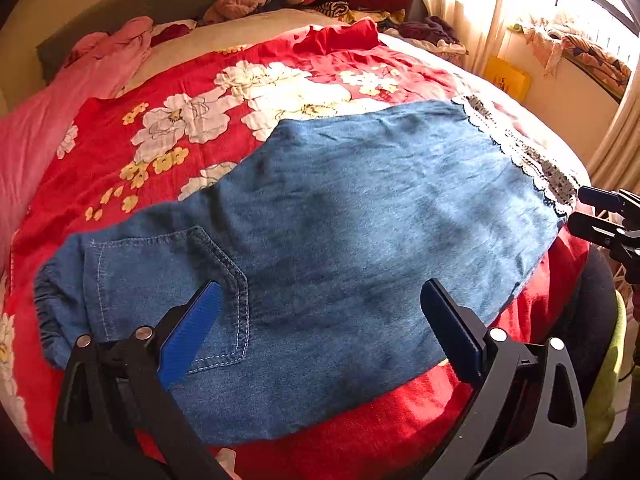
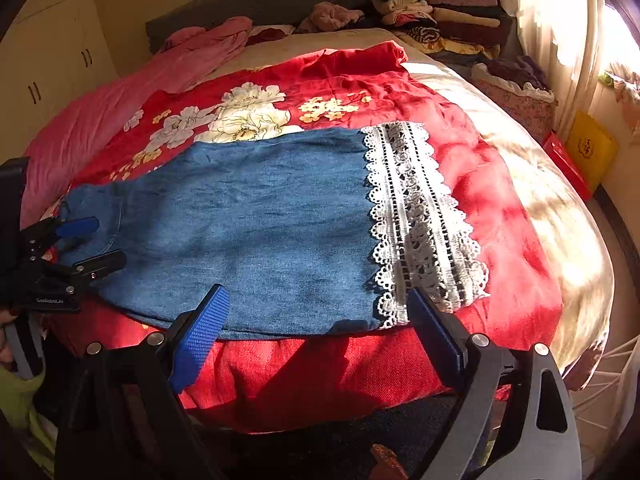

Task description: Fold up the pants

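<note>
Denim fills both of my wrist views: the blue lace-hemmed pants [image 1: 340, 216] lie flat on the red floral bedspread [image 1: 180, 120], already doubled leg over leg, waistband toward 9 o'clock and hem toward 3 o'clock in the left wrist view. A stitched back pocket [image 1: 168, 280] shows near the waist end, and the white lace trim [image 2: 420, 220] edges the cuff.

My left gripper [image 1: 320, 308] hovers over the near edge of the pants at 6 o'clock, its blue-padded fingers [image 1: 192, 332] spread wide apart with nothing between them; the left pad overlaps the pocket in the picture, but I cannot tell whether it touches the cloth. My right gripper [image 2: 320, 320] sits at 6 o'clock of its own view, fingers likewise spread and empty, near the bottom corner of the lace hem. From the left camera I see it at 3 o'clock, just beside the lace.

Beyond the pants, a pink blanket [image 2: 132, 92] lies at 10 o'clock, a stack of folded clothes [image 2: 440, 12] at 1 o'clock against the grey headboard [image 2: 260, 0], and a yellow box [image 2: 592, 148] at 3 o'clock by the sunlit curtain [image 2: 556, 20].
</note>
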A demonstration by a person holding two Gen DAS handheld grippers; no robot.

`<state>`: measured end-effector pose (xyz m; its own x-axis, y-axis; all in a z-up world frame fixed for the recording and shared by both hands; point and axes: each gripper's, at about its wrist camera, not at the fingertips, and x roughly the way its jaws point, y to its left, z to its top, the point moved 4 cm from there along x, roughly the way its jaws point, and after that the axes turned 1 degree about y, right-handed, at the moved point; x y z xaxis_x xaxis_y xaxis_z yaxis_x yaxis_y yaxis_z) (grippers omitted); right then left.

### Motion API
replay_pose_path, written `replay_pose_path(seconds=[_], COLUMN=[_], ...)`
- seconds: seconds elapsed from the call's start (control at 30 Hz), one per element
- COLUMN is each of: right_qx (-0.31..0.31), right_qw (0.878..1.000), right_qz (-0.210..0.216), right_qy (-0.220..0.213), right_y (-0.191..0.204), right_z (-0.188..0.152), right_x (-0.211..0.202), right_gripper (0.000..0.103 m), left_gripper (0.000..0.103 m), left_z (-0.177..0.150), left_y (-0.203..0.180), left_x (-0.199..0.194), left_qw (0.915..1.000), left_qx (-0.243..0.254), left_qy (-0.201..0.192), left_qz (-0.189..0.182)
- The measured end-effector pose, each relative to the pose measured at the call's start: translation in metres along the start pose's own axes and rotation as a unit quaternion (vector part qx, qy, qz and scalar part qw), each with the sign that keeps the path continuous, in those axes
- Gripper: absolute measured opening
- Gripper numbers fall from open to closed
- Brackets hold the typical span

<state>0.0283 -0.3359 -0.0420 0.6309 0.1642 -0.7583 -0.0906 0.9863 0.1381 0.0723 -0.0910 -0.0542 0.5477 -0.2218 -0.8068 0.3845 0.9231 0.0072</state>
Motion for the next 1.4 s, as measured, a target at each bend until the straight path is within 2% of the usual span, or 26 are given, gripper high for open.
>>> replay_pose_path(seconds=[0.33, 0.67, 0.93, 1.4], right_qx=[0.037, 0.068, 0.084, 0.103], right_qw=[0.998, 0.996, 0.995, 0.994], right_qz=[-0.017, -0.022, -0.02, -0.015], right_qy=[-0.041, -0.056, -0.052, -0.032], right_y=[-0.03, -0.052, -0.06, -0.064], right_z=[0.005, 0.001, -0.003, 0.001], right_x=[-0.032, -0.041, -0.034, -0.003], right_gripper=[0.09, 0.09, 0.09, 0.09], left_gripper=[0.093, 0.093, 0.093, 0.093], left_z=[0.022, 0.054, 0.085, 0.123], left_y=[-0.018, -0.044, -0.062, -0.094], left_x=[-0.014, -0.009, 0.01, 0.07], left_qw=[0.9996, 0.9984, 0.9972, 0.991], left_qx=[0.017, 0.047, 0.067, 0.118], left_qy=[-0.02, -0.028, -0.029, -0.005], left_qz=[-0.005, -0.011, -0.017, -0.062])
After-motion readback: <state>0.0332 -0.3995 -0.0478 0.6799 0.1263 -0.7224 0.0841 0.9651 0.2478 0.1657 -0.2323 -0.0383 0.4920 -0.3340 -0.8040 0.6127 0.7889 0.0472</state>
